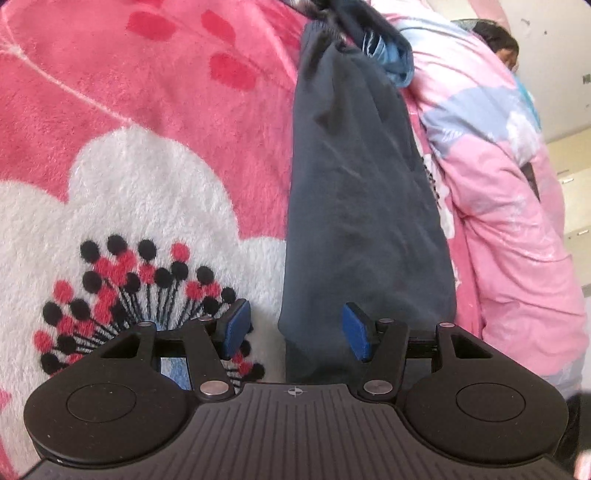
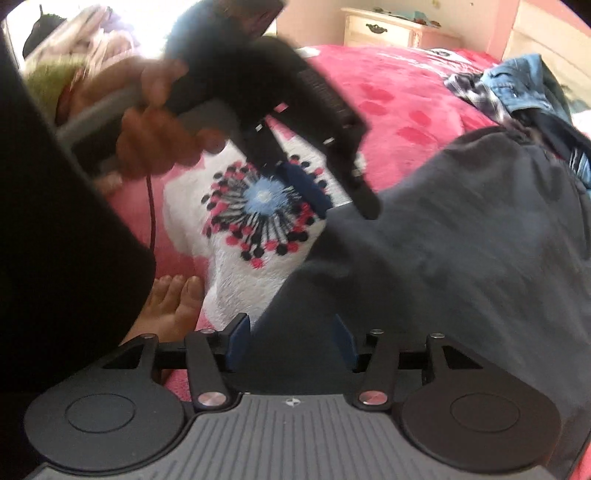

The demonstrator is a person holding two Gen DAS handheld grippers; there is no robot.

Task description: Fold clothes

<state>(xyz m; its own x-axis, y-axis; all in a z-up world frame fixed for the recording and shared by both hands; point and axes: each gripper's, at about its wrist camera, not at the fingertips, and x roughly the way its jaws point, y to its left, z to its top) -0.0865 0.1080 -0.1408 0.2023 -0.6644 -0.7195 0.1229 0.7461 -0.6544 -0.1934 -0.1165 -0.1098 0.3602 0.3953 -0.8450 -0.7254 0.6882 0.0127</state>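
Observation:
A dark grey garment point(image 1: 354, 206) lies in a long folded strip on a pink flowered blanket point(image 1: 147, 110). My left gripper point(image 1: 297, 332) is open, its blue pads either side of the strip's near left edge, just above it. In the right wrist view the same garment point(image 2: 461, 240) spreads over the right half. My right gripper point(image 2: 291, 341) is open, its pads astride the garment's near edge. The left gripper point(image 2: 332, 201) also shows there, held in a hand, its fingertips at the garment's far left edge.
A heap of blue denim and plaid clothes point(image 2: 509, 88) lies past the garment's far end. A pink patterned quilt point(image 1: 498, 184) runs along the right. A bare foot point(image 2: 170, 302) rests on the blanket. A cream dresser point(image 2: 384, 27) stands at the back.

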